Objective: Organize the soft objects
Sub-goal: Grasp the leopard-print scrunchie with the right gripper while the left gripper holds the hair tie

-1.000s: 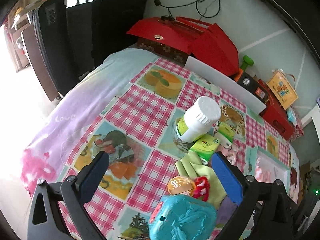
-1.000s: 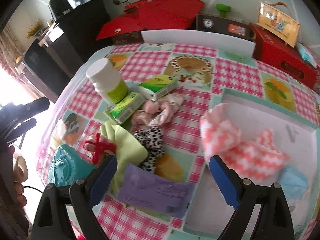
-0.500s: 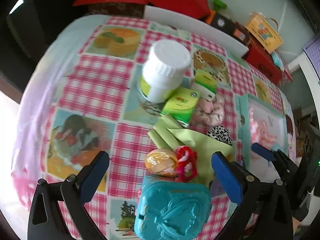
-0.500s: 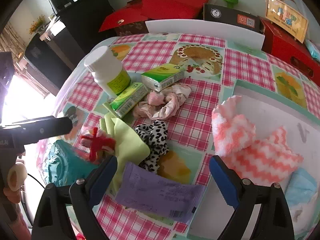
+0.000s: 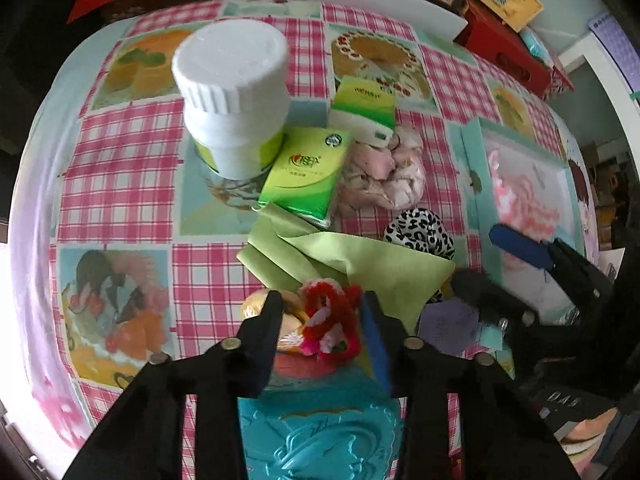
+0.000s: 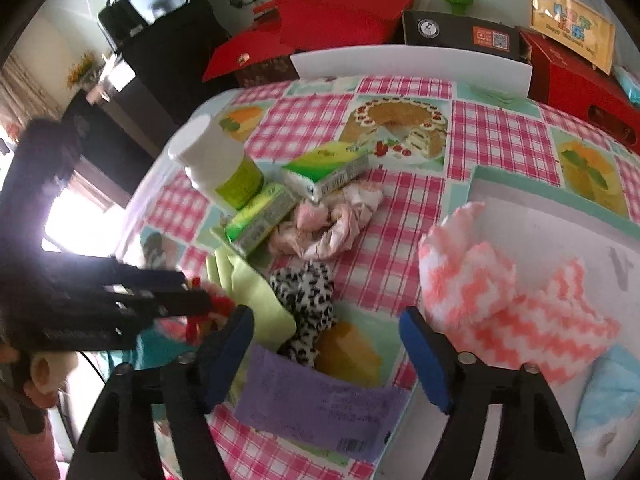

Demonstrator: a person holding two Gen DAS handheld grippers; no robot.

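My left gripper (image 5: 322, 312) has its jaws closed around a red fuzzy hair tie (image 5: 330, 322) that lies on a teal box (image 5: 320, 436); it also shows in the right wrist view (image 6: 188, 304). My right gripper (image 6: 326, 332) is open and empty above a purple paper (image 6: 320, 404) and a leopard-print scrunchie (image 6: 308, 292). A pink scrunchie (image 6: 328, 220), a green cloth (image 6: 256, 292) and a pink-white knit cloth (image 6: 508, 300) in the white tray (image 6: 560, 216) are in view.
A white pill bottle (image 5: 234, 96) and two green tissue packs (image 5: 308, 172) stand on the checked tablecloth. A blue cloth (image 6: 608, 396) lies in the tray. Red boxes (image 6: 340, 20) and a white board (image 6: 408, 64) line the table's far edge.
My left gripper moved forward and down and closed from wide open around the red hair tie. My right gripper narrowed a little and stayed over the purple paper.
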